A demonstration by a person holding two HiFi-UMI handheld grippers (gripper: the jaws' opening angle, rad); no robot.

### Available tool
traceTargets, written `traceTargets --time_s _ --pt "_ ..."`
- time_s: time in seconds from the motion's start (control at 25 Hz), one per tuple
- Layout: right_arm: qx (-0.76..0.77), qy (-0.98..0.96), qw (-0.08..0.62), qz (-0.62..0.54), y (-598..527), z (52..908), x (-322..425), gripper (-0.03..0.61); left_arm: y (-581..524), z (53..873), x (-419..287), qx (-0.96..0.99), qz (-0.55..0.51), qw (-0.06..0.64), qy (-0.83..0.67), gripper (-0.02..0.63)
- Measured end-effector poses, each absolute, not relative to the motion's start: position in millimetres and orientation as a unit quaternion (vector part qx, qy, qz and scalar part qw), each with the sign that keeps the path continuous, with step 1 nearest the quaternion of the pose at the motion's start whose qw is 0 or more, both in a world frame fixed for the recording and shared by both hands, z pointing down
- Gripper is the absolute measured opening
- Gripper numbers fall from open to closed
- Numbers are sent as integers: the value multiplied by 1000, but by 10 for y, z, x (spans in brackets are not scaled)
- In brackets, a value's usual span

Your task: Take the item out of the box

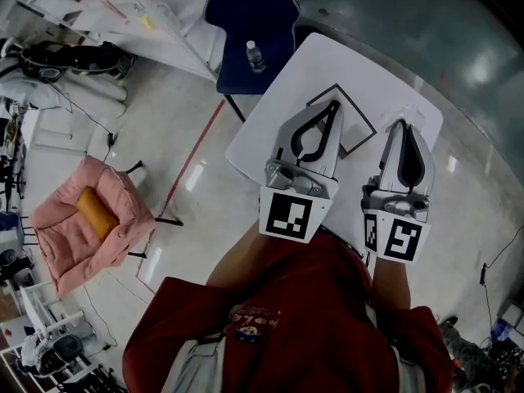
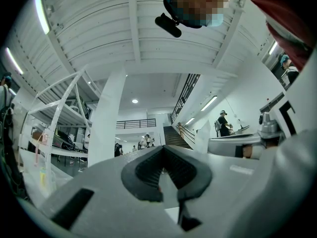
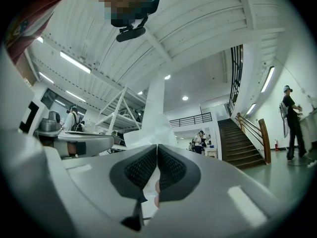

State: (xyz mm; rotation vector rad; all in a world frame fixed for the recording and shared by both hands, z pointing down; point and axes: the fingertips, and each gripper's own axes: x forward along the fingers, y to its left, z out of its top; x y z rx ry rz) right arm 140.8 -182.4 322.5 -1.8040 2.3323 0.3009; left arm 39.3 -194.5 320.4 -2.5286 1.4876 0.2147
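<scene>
I hold both grippers over a small white table (image 1: 270, 113). A flat white box with dark edges (image 1: 358, 127) lies on it, partly hidden under my left gripper (image 1: 333, 105). That gripper is shut, its pads (image 2: 148, 170) meeting at the tips with nothing between them. My right gripper (image 1: 402, 124) is to the right of the box and is also shut. A crumpled clear plastic wrapper (image 1: 408, 112) sits at its tip. In the right gripper view the wrapper (image 3: 147, 131) rises straight out of the closed jaws. The inside of the box is hidden.
A dark blue chair (image 1: 246, 15) with a water bottle (image 1: 255, 56) on its seat stands just beyond the table's far left edge. A pink cushioned seat (image 1: 61, 236) is on the floor at the left. A red line (image 1: 195, 160) runs along the floor.
</scene>
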Motion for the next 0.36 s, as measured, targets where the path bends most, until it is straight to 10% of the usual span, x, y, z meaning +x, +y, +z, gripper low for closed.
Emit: traceTargets --time_s 0.36 --pt "-605 785 89 101 -1849 3243 1372 6 -1966 3220 362 -855 72 100 503 2"
